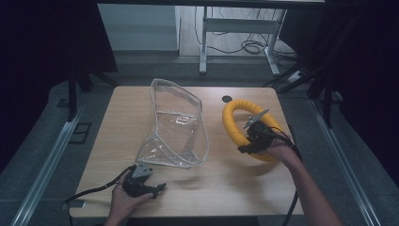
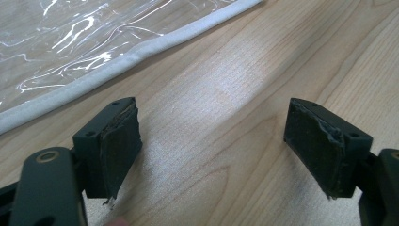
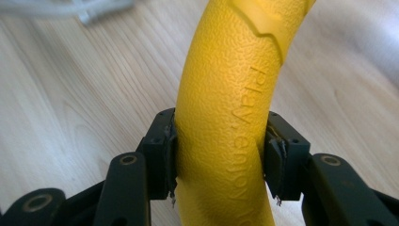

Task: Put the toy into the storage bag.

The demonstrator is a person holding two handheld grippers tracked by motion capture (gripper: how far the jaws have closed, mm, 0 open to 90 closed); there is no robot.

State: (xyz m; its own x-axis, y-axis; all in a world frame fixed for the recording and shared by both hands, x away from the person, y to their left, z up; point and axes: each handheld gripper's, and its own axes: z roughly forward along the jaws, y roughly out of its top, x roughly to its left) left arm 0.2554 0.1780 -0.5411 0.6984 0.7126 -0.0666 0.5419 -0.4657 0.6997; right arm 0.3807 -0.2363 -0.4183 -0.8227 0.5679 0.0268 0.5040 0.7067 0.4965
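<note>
At the near edge of the light wooden table [image 1: 226, 183], the left gripper [image 1: 157, 189] lay low in the person's left hand [image 1: 123, 200], its black cable trailing off toward the table's near left corner; in the left gripper view its two black jaws stood wide apart with bare wood grain between them, holding nothing; its worn pads [image 2: 120, 150] touched neither the table nor the bag. Just beyond it sat the clear plastic bag with pale piped edging [image 1: 176, 125], its mouth standing up toward the far side; the white piping [image 2: 141, 52] ran aslant across the left gripper view, near the jaws yet apart from them. To the right, and somewhat farther in, the right hand [image 1: 280, 151] held the right gripper [image 1: 245, 147], clamped on the thick yellow textured rubber ring [image 1: 235, 123]; in the right gripper view both pads pressed the ring's tube from either side, raised lettering running along its pebbled surface [image 3: 226, 108]; the ring was tilted, with its shadow on the wood below, well apart from the bag. A small dark round hole [image 1: 227, 99] marked the table just beyond the ring; past the far edge stood white desk legs [image 1: 203, 42] and loose cables on a grey floor [image 1: 254, 46].
</note>
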